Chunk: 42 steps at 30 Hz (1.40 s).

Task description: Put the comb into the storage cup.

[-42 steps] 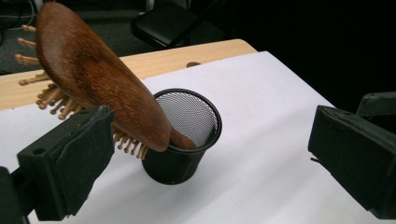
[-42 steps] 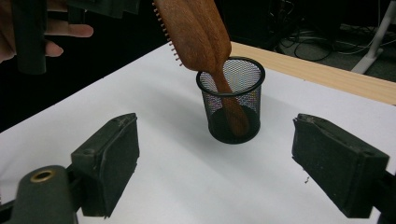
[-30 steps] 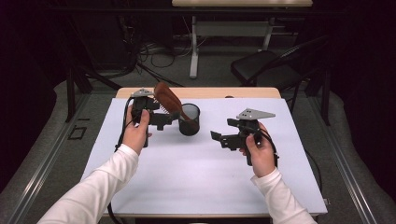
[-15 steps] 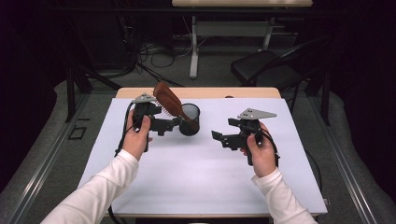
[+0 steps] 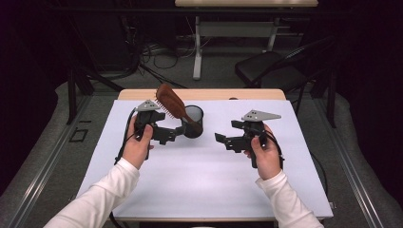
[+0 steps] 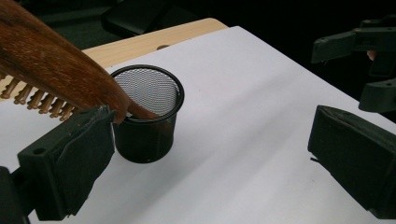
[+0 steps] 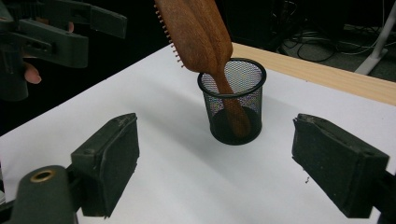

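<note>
1. The left gripper (image 5: pixel 177 132) has its fingers (image 6: pixel 70 172) spread apart, gripping nothing; one finger sits just beside the wooden hairbrush (image 5: pixel 172 103).
2. The right gripper (image 5: pixel 222 138) also has its fingers (image 7: pixel 109 161) wide apart and empty, at 3 o'clock from the cup, well apart from it.
3. The hairbrush stands handle-down in a black mesh cup (image 5: pixel 195 124), leaning toward 10 o'clock.
4. The cup stands upright on the white tabletop (image 5: pixel 199 185), near its far edge.

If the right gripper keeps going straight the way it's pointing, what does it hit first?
Most likely the black mesh cup holding the wooden hairbrush, centred ahead of the open right gripper; bare white table cover lies between.
</note>
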{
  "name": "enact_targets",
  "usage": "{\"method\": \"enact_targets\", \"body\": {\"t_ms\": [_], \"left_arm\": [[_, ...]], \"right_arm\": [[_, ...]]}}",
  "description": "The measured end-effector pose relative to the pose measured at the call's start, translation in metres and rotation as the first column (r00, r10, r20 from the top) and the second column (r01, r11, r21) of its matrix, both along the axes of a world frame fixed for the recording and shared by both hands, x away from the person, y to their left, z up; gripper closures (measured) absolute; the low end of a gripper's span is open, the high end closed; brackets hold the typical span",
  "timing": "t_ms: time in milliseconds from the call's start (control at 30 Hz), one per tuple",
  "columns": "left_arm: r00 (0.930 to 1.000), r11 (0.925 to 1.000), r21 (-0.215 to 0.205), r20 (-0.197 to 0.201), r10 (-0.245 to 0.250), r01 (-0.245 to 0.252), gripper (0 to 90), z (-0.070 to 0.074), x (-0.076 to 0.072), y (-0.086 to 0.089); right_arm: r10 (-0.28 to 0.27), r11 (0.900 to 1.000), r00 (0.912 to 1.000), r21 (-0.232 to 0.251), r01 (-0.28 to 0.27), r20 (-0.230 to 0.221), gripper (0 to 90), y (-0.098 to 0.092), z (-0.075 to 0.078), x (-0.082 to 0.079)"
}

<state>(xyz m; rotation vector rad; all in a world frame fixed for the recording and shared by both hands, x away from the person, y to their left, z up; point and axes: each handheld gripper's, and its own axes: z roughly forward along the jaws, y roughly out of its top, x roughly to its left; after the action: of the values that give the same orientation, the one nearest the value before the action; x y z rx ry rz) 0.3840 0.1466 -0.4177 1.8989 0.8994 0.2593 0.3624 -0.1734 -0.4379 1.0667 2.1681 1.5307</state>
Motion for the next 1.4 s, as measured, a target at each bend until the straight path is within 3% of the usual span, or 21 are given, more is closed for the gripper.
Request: {"method": "enact_targets", "body": {"t_ms": [733,1233,1400], "left_arm": [[0.9999,0.9999,0.008,0.001,-0.013,0.013,1.1,-0.004,-0.012,0.013],[0.9999,0.9999,0.009,0.010,-0.006,0.006,1.1,-0.003,-0.023,0.026],[1.0000,1.0000,0.000,0.009,0.001,-0.001,1.2,-0.003,-0.027,0.034]], "right_arm": [[-0.017,1.000,0.9999,-0.004,0.017,0.000,14.4,-0.005,0.001,-0.001],[-0.029,0.998,0.9995,-0.058,0.030,0.015,14.3,-0.011,0.004,-0.009],[-0.020,0.995,0.9997,-0.096,0.021,0.016,14.1,-0.012,0.004,-0.015]]}}
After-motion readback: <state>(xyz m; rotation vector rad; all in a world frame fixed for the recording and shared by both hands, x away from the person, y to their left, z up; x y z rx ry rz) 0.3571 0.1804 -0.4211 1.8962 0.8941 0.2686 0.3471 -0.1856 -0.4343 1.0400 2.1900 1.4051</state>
